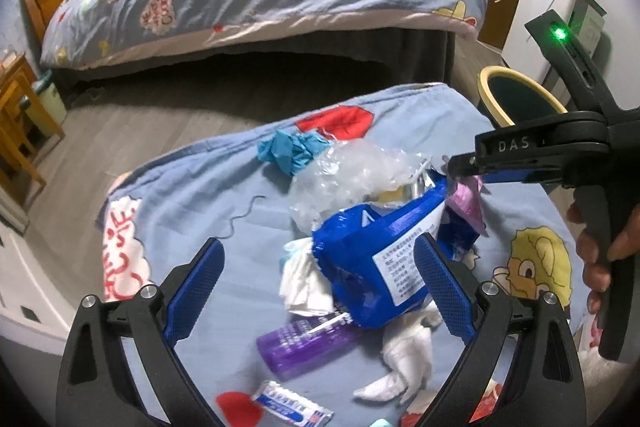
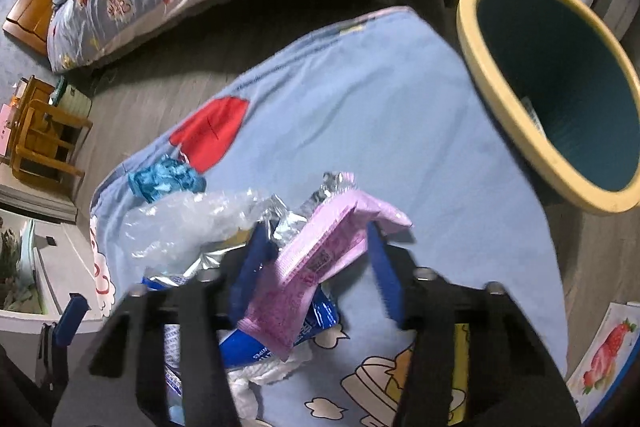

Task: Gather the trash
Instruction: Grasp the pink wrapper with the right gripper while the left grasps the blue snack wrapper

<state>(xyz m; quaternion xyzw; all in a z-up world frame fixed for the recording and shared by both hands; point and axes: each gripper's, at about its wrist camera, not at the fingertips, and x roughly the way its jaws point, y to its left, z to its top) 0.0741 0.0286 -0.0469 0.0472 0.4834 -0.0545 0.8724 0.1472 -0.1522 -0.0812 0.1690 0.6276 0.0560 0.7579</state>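
A heap of trash lies on a light-blue cartoon-print cloth (image 2: pixel 360 115) spread over a low surface. The left gripper (image 1: pixel 320 287) hangs over the heap with its jaws spread wide, either side of a blue wipes packet (image 1: pixel 372 259); whether they touch it is unclear. The right gripper (image 2: pixel 316 259) has its jaws partly closed around a pink wrapper (image 2: pixel 316 259); contact cannot be confirmed. Nearby lie clear crumpled plastic (image 1: pixel 352 171), a blue crumpled wad (image 1: pixel 292 149), white tissues (image 1: pixel 404 363) and a purple bottle (image 1: pixel 304 343). A yellow-rimmed bin (image 2: pixel 500 99) stands beside the cloth.
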